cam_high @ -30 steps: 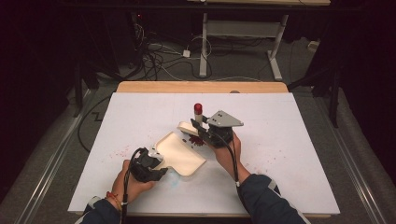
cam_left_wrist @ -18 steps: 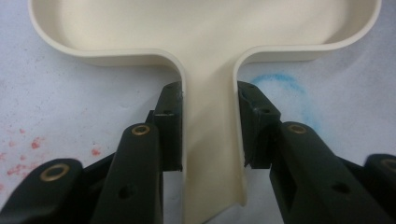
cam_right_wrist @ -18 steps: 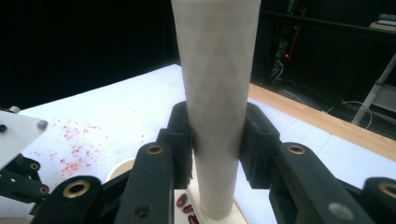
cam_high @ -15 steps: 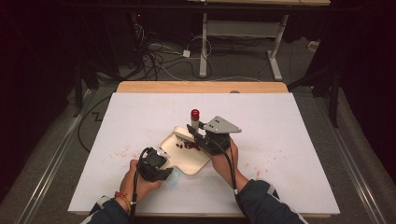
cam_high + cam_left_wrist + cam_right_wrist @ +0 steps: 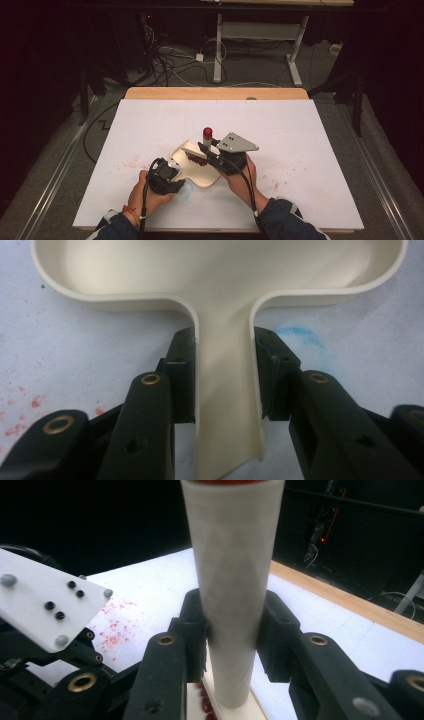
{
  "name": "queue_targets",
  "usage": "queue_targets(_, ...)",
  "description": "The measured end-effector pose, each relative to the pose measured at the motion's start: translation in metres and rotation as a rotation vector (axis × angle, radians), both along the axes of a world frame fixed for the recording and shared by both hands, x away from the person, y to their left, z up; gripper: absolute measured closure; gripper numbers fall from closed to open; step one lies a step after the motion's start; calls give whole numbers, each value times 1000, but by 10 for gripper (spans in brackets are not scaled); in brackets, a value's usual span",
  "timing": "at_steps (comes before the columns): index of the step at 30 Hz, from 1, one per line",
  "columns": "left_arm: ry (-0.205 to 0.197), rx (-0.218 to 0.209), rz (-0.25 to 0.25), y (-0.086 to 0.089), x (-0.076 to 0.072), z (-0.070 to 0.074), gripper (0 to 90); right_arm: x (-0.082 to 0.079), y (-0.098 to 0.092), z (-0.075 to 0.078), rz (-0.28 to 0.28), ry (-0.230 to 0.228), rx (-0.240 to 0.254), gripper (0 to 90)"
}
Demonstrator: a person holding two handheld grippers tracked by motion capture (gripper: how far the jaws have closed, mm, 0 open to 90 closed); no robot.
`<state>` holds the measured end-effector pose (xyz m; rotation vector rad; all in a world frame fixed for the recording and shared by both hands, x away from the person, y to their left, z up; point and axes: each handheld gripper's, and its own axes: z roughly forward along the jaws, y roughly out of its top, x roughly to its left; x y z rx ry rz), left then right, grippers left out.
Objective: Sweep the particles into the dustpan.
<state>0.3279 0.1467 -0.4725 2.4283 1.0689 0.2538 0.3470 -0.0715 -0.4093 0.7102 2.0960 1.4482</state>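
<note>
Cream scoop tray point(image 5: 197, 167) flat on table; white red-capped tube point(image 5: 207, 136) upright over it.

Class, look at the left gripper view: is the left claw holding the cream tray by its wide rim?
No: the left claw is shut on the cream tray's narrow handle, with the wide rim beyond its tips.

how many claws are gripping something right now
2: the left claw is clamped on the handle of the cream scoop tray, near the table's front edge; the right claw is clamped on the upright white tube standing over the tray.
</note>
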Motion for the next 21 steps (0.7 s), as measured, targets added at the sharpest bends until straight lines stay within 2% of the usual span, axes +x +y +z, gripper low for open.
queue_targets(9, 0, 0, -4, 0, 0, 1, 638, -4, -2, 3, 27, 2, 14, 701)
queue_targets(14, 2, -2, -11, 1, 0, 0, 638, -4, -2, 6, 34, -24, 16, 704)
queue_targets(17, 4, -5, -19, 3, -1, 0, 639, -1, -4, 7, 34, -34, 32, 704)
queue_targets(18, 5, -9, -20, 4, -1, -1, 638, 0, -8, 10, 39, -43, 64, 704)
queue_targets(21, 5, -8, -22, 4, -1, -1, 639, 1, -11, 16, 41, -62, 62, 704)
